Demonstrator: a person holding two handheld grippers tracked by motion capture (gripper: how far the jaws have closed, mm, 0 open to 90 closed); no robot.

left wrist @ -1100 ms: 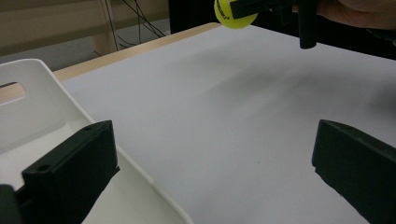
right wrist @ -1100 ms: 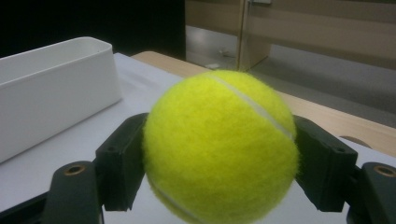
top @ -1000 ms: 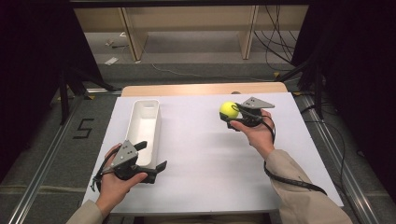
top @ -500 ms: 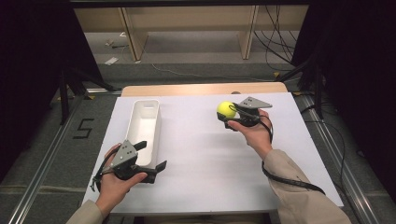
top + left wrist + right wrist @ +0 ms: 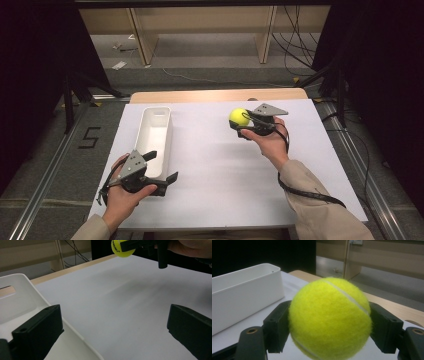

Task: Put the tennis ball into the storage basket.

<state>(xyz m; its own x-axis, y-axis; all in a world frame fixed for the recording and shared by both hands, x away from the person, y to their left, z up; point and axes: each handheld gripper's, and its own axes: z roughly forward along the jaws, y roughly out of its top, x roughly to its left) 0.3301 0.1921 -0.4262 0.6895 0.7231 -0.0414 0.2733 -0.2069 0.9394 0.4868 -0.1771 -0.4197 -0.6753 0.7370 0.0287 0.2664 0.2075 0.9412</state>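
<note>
Left of the held tennis ball (image 5: pixel 239 117), a white bin (image 5: pixel 155 140) on the table (image 5: pixel 220 175).

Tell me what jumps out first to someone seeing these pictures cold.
The bright yellow tennis ball stands out, clamped in the right tongs and held above the far right part of the white table. Next comes the long white bin on the left, with the left tongs open beside its near end.

tennis ball (image 5: pixel 121 248): top cut by upper edge in left gripper view, print too small to read | white bin (image 5: pixel 27 302): cut by left and bottom edges | tennis ball (image 5: pixel 329 318) hides the table behind it in right gripper view, its underside cut off
</note>
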